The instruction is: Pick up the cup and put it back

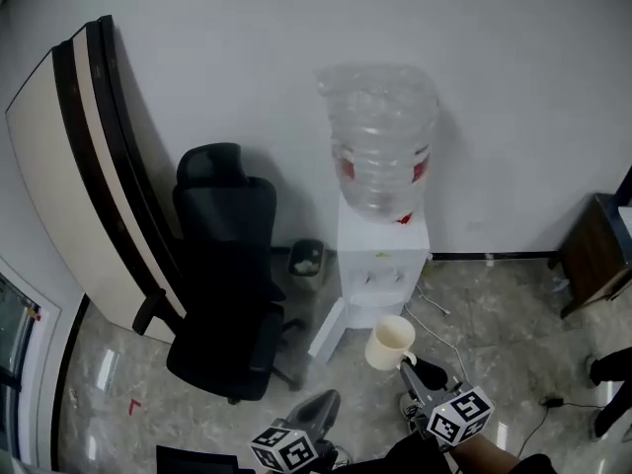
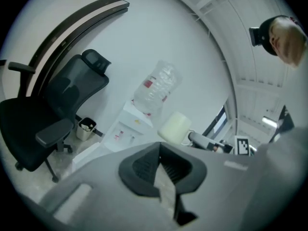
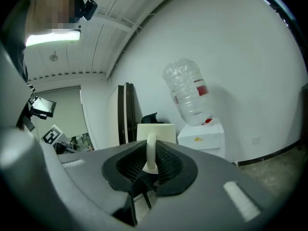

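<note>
While its handle [image 3: 151, 150] sits clamped in right tool [image 1: 409, 363] | cup [image 1: 389, 343]: cream, plain | left tool [image 2: 159, 148]: closed

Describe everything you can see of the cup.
The cup is a plain cream mug, ceramic-looking, with one loop handle. It hangs roughly upright in the air in front of the water dispenser, off every surface. The right gripper pinches its handle between both jaws; nothing else touches it.

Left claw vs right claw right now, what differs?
The right claw grips the cream cup by its handle; the left claw holds nothing. Right jaws are held apart by the handle; left jaws meet at the tips. Both face the water dispenser.
</note>
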Tool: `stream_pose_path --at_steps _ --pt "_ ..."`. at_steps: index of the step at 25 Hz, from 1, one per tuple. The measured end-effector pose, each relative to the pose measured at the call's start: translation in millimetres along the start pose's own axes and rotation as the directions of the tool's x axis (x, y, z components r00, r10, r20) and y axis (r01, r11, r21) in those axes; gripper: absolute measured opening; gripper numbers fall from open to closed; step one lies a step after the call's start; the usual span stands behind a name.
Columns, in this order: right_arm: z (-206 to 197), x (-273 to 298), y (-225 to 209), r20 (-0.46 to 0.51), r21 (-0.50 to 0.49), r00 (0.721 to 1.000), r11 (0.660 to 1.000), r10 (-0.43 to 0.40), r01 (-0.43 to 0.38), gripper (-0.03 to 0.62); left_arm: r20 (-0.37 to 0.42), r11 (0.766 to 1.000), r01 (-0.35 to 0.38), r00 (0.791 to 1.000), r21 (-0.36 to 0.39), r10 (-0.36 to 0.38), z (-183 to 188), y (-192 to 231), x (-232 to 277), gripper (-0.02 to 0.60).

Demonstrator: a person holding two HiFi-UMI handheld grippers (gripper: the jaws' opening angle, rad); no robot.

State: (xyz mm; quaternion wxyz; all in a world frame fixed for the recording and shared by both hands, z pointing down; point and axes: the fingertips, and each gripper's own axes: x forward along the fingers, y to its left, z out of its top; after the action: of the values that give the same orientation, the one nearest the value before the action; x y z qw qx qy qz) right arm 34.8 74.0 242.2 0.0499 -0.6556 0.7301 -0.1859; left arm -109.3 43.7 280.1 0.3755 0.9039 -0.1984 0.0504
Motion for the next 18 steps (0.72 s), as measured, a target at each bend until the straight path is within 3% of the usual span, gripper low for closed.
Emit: stream_pose_path --at_steps 4,8,14,18 --pt "-17 -46 51 -0.016 0.042 0.999 0.998 -0.042 0.043 0.055 -0.017 0.999 0.036 0.999 -0.021 -0.036 -8 -1 -36 0.005" --pt "-19 -80 81 -0.019 0.034 0.998 0.998 -0.058 0.059 0.055 -0.011 0.997 0.069 0.998 0.026 -0.068 -5 -15 -50 0.005" --pt "-2 -105 107 0.022 -0.025 1.000 0.999 -0.021 0.021 0.050 -0.009 0.991 0.103 0.995 0.088 -0.102 -7 -47 -59 0.005" --pt "3 -126 95 0.047 -0.045 0.999 0.999 -0.005 0.008 0.049 0.004 0.990 0.094 0.995 0.105 -0.095 -17 -73 -52 0.005"
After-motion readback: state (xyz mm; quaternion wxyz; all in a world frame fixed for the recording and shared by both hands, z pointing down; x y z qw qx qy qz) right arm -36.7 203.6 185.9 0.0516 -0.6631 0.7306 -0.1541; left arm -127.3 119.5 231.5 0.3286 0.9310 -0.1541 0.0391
